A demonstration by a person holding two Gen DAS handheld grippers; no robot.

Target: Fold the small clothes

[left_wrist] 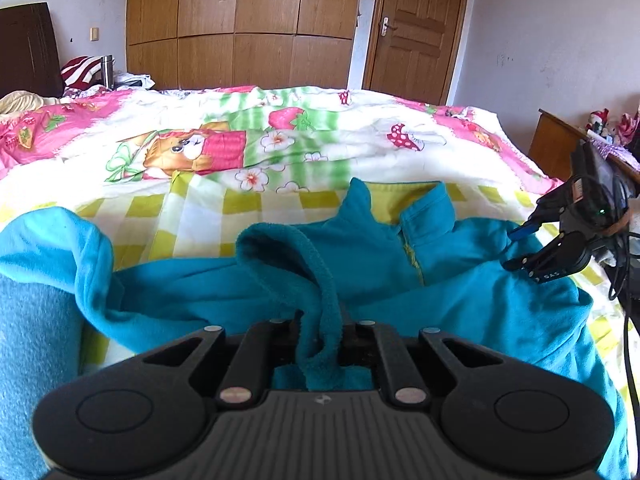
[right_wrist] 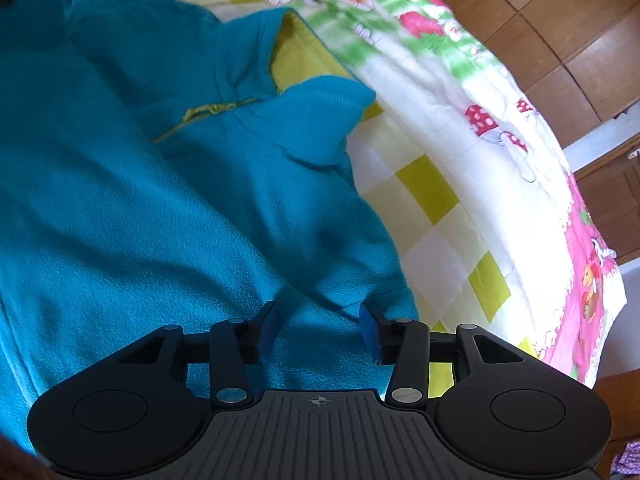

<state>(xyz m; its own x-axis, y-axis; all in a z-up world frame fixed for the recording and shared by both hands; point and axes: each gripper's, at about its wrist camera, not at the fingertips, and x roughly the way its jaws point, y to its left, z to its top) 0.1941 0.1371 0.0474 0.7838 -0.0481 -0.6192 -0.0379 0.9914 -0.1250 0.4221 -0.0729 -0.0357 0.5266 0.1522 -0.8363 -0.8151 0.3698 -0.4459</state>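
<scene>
A: Status? Where's the garment?

B: Teal fleece top (left_wrist: 460,280) lies spread on the bed (left_wrist: 280,152), collar and short zip toward the far side, over a cartoon strawberry quilt. Left tool (left_wrist: 320,344) is clamped on a cuff or hem edge (left_wrist: 320,300) and holds it raised off the bed. Right tool (right_wrist: 318,332) has its blue pads apart over the fleece near the right side edge, gripping nothing.

A: Progress?

B: Early, I'd say. No finished fold visible; body mostly flat, one sleeve bunched at left. Sleeves and body folds all left to do.

A: Any text?

B: Tiny white letters on the right tool in the left view, too small to read. No garment label showing.
</scene>
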